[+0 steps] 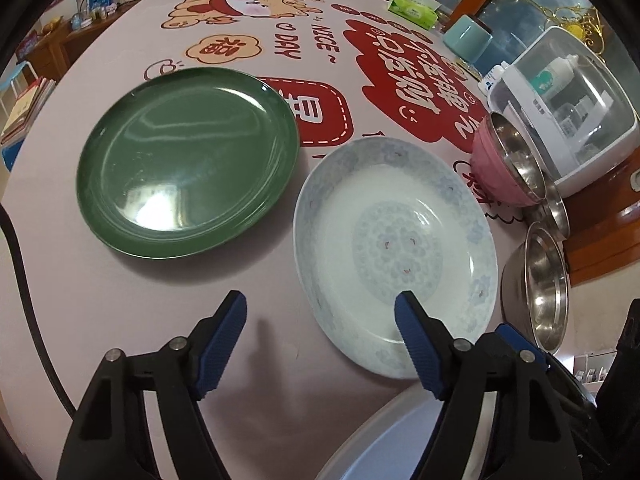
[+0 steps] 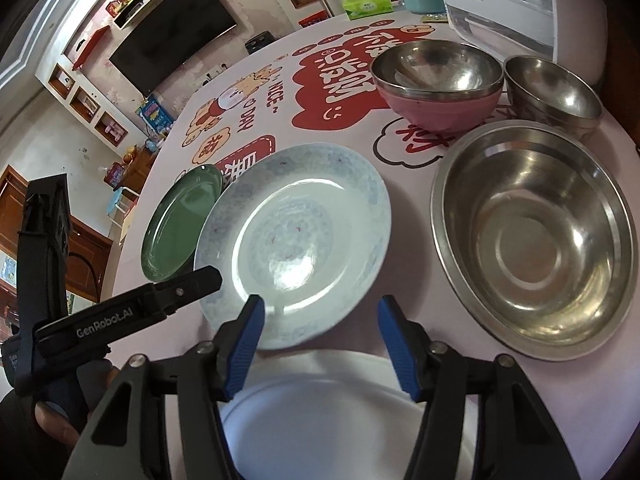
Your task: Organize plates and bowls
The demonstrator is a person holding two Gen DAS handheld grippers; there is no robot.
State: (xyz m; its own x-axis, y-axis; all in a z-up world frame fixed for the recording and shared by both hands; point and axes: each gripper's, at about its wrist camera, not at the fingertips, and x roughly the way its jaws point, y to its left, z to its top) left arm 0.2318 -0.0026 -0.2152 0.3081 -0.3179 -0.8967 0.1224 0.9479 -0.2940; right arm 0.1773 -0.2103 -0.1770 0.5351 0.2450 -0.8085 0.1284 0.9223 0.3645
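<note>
Counter (image 2: 360, 152), pink cloth with red cartoon print. Centre: blue-patterned white plate (image 2: 296, 236); green plate (image 2: 176, 224) just beside it on the left, partly hidden behind its rim. Right: large steel bowl (image 2: 532, 240). Behind: pink bowl (image 2: 436, 112) with a steel bowl nested inside; small steel bowl (image 2: 552, 92) beside it. Near edge: plain white plate (image 2: 320, 420). Right gripper (image 2: 320, 308) above it, fingers apart, nothing between. Left gripper (image 2: 192, 284) at left, beside the patterned plate's rim.

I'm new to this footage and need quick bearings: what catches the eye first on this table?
The loud pink tablecloth with red cartoon lettering, then the glossy green plate beside the pale blue-patterned plate at its centre. To their right stand steel bowls, the largest steel bowl nearest. Both open grippers, left gripper and right gripper, hang at the patterned plate's near rim.
</note>
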